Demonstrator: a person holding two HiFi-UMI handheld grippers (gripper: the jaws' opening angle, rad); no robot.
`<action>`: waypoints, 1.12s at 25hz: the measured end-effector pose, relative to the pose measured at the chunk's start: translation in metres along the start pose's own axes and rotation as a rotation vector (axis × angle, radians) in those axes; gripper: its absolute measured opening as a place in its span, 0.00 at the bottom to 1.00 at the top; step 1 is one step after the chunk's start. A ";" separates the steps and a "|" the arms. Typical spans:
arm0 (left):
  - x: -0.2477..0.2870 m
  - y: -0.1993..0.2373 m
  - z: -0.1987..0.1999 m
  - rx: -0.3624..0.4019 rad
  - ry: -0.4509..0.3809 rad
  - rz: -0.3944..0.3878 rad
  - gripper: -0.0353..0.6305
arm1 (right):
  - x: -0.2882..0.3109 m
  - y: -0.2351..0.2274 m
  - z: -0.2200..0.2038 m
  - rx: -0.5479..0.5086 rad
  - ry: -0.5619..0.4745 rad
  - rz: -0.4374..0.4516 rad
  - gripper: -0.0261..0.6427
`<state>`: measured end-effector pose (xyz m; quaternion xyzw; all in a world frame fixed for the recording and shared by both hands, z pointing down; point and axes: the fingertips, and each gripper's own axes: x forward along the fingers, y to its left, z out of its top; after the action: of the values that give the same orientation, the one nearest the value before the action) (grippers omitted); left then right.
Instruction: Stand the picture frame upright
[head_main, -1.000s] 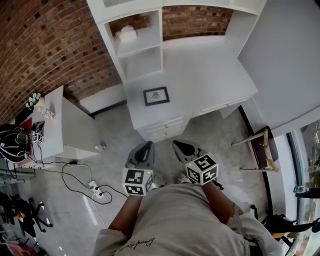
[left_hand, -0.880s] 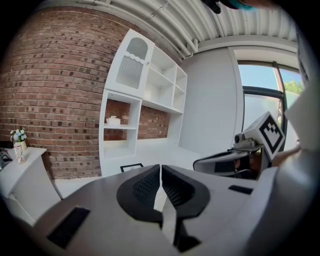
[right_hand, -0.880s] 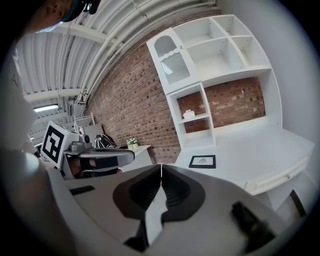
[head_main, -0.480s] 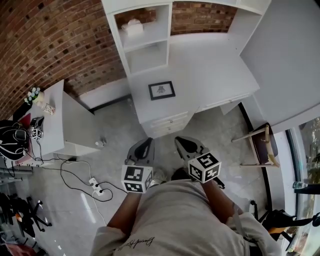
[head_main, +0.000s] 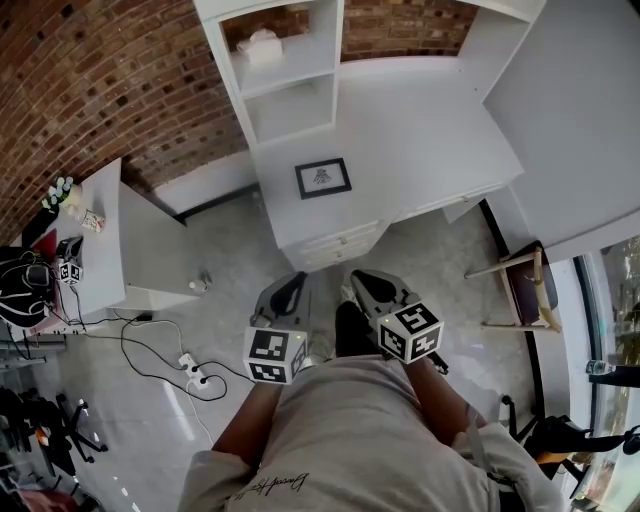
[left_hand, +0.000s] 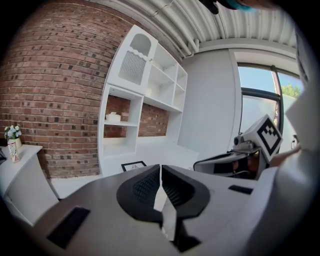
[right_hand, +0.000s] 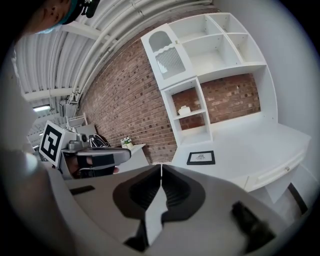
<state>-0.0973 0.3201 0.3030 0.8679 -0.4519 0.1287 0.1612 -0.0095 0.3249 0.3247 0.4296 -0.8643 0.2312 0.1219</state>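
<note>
Left gripper (head_main: 289, 292) and right gripper (head_main: 366, 288) edged nearer the table (head_main: 430, 130).
Both closed, empty, over the floor; picture frame (head_main: 323, 178) lies flat on table, well apart.

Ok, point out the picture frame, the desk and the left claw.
picture frame (head_main: 323, 178), head view, middle of its print.
desk (head_main: 430, 120), head view, bare part of its top.
left claw (left_hand: 160, 168), left gripper view, where its shut tips meet.

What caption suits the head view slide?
Left gripper and right gripper, both shut, held short of the white desk where the picture frame lies flat.
</note>
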 end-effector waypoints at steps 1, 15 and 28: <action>0.005 0.003 0.001 -0.001 0.003 0.003 0.09 | 0.004 -0.004 0.002 0.001 0.000 0.002 0.08; 0.127 0.056 0.063 0.006 -0.019 0.050 0.09 | 0.091 -0.110 0.084 -0.026 -0.012 0.047 0.08; 0.217 0.095 0.101 -0.048 -0.031 0.174 0.09 | 0.156 -0.186 0.139 -0.070 0.026 0.167 0.08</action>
<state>-0.0469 0.0674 0.3063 0.8230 -0.5311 0.1180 0.1632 0.0441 0.0504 0.3237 0.3486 -0.9031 0.2157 0.1283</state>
